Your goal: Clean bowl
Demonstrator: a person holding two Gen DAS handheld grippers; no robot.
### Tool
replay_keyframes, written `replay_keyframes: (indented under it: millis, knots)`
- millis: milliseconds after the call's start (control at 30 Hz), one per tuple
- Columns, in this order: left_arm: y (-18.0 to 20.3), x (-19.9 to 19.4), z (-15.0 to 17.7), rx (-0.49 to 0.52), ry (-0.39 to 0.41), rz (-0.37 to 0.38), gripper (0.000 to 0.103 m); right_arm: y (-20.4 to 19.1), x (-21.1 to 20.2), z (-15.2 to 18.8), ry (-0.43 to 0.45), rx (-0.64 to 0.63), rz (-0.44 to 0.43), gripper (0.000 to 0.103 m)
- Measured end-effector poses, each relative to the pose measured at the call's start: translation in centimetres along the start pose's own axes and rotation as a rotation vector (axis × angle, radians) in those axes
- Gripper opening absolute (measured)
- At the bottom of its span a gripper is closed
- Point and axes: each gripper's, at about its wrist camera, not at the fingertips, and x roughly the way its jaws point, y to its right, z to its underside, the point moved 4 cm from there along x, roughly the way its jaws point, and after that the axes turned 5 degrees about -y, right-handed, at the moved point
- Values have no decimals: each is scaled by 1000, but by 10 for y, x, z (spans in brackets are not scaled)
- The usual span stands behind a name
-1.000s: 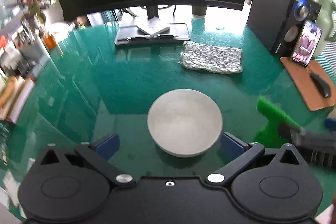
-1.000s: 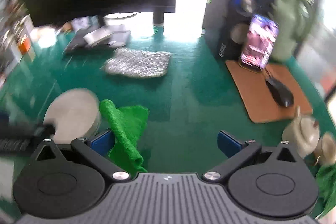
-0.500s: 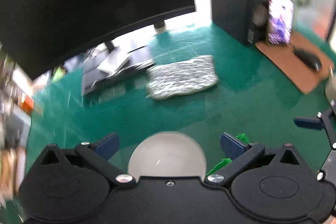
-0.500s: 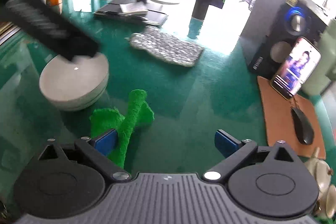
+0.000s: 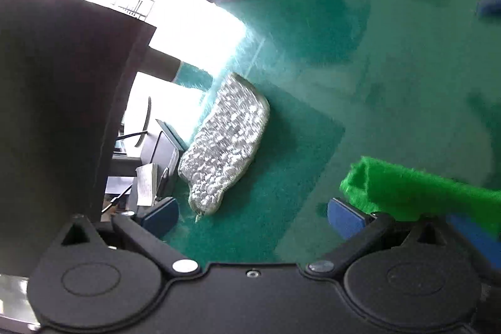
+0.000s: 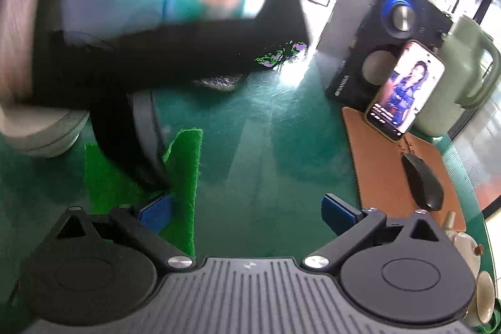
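- Right gripper (image 6: 247, 212) has its blue fingers spread wide and clamps nothing; the green cloth (image 6: 184, 177) lies on the table against its left-hand finger, at lower left of the right wrist view.
- Left gripper (image 5: 252, 216) is also spread and empty. Its camera is rolled hard sideways, and its blurred black body crosses the upper left of the right wrist view.
- Pale bowl (image 6: 40, 130) sits at the left edge of the right wrist view, partly under that black body and just beside the cloth. The left wrist view does not show it.
- Step in hand, as I judge it: get the cloth pinched. The right gripper should shift towards the cloth so a fold sits between the fingers, then close on a thick bunch, not a thin edge.
- The left gripper should level out and brace the bowl's rim, or the bowl will likely slide on the slick table top while being wiped.
- Green table top (image 6: 266, 121) is glossy and reflects window glare.
- Dark monitor (image 5: 56, 115) fills the left of the left wrist view.
- Black speaker (image 6: 391, 30) stands at upper right, a pale green jug (image 6: 469, 77) beside it.
- Brown mat (image 6: 382, 165) lies below them.
- Silver quilted pouch (image 5: 225, 146) lies mid-table.
- Lit phone (image 6: 404, 89) leans against the speaker; a black mouse (image 6: 422, 180) rests on the mat.
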Motion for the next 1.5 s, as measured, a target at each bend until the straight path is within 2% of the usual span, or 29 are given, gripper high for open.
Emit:
replay_keyframes:
  millis: [100, 200, 300, 367, 433, 500, 533, 600, 633, 667, 733, 800, 867, 967, 1133, 1267, 1367, 1433, 1500]
  knots:
    - [7, 4, 0, 54, 39, -91, 103, 15, -12, -5, 37, 38, -4, 102]
    - [2, 11, -2, 34, 35, -105, 103, 21, -26, -6, 55, 46, 13, 102]
    - [-9, 19, -3, -1, 35, -81, 103, 34, -42, -5, 77, 119, -36, 103]
    - [-27, 25, -2, -92, -6, -8, 103, 52, -39, -3, 41, 275, -120, 103]
    - [-59, 21, 5, -247, -3, 62, 102, 63, -31, 1, 4, 402, -208, 103]
    - [-85, 12, 15, -369, 23, 179, 102, 75, -20, 6, -43, 566, -345, 103]
    - [-98, 5, 21, -422, 40, 261, 102, 73, -16, 5, -53, 583, -389, 103]
    - [-112, -5, 28, -459, 67, 362, 103, 62, -11, 2, -56, 487, -330, 103]
    - [-116, -12, 31, -443, 90, 397, 103, 51, -7, 1, -48, 394, -271, 103]
    - [-113, -19, 31, -406, 114, 401, 103, 39, -3, 0, -39, 288, -204, 103]
    - [-98, -29, 27, -310, 150, 366, 103, 21, 7, 2, -30, 136, -125, 103]
    - [-78, -33, 18, -182, 170, 303, 103, 11, 14, 5, -32, 59, -102, 103]
    - [-58, -33, 7, -105, 172, 279, 103, -1, 20, 11, -38, -10, -92, 103]
    - [-30, -29, -12, -33, 160, 270, 103, -11, 22, 19, -43, -57, -69, 102]
    - [7, -9, -17, 123, 134, 115, 103, -8, 30, 23, -71, -35, -79, 102]
    - [18, -3, -15, 181, 144, -23, 103, -3, 29, 24, -74, -12, -71, 102]
    - [25, 4, -10, 233, 163, -158, 103, 8, 12, 19, -56, 9, -68, 103]
    - [23, 7, -9, 206, 159, -174, 102, 21, -24, 6, 8, 6, -61, 103]
    - [15, 10, -8, 156, 150, -136, 103, 26, -46, 1, 45, -35, -52, 103]
